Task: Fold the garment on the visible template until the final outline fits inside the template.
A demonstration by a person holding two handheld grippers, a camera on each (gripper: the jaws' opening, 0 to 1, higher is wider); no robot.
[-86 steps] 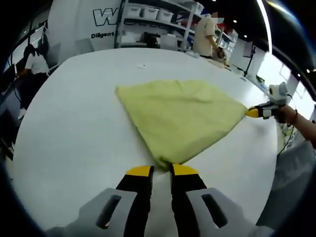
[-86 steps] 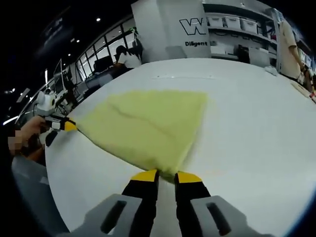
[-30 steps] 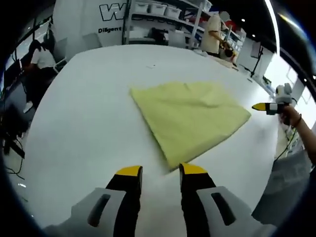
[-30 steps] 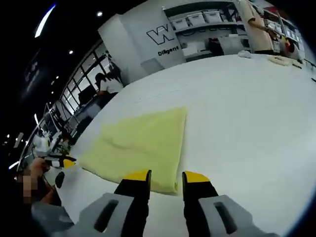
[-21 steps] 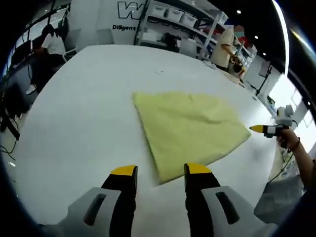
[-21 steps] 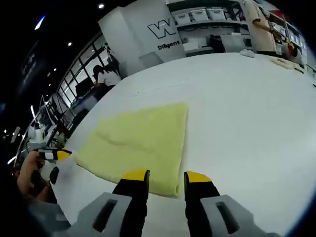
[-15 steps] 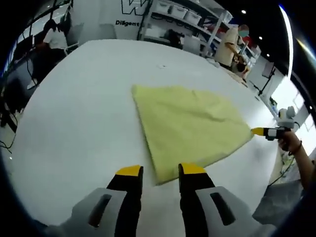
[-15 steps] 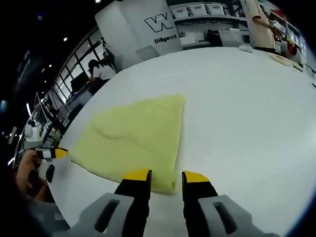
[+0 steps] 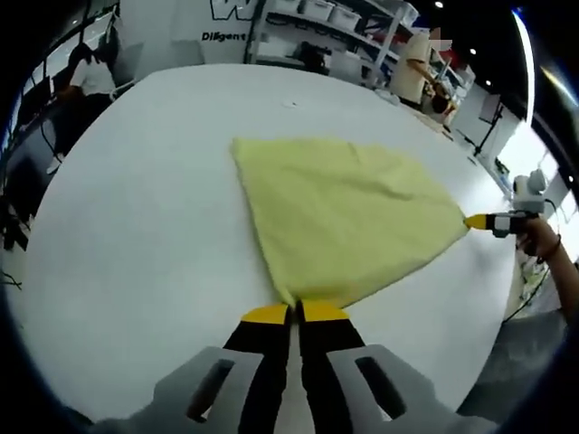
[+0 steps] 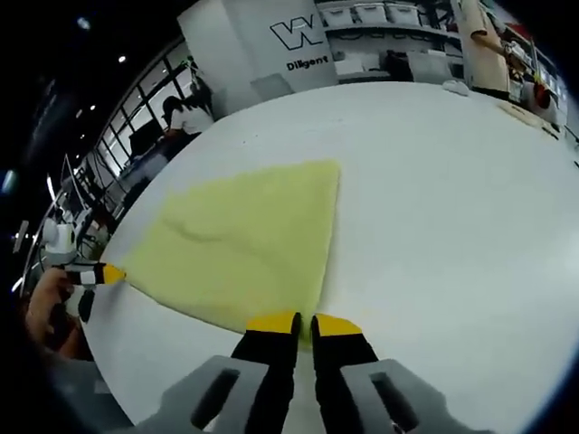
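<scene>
Garment: yellow, lying flat on the white table, folded to a rough four-sided panel. No template outline legible on the tabletop in either view; the fisheye may be washing it out.

Left gripper: jaws pinched narrow on the near corner of the garment. Right gripper: jaws likewise drawn together on its own corner, cloth edge caught between the yellow tips. In the left gripper view the right gripper appears at the far right corner, held by a hand.

Step in hand, judged: both front corners gripped, ready to lift and carry over for the next fold.

To do it well: raise both corners together, keep the edge between them taut, travel level, lay them onto the far corners, then release. Uneven lift would skew the outline.
</scene>
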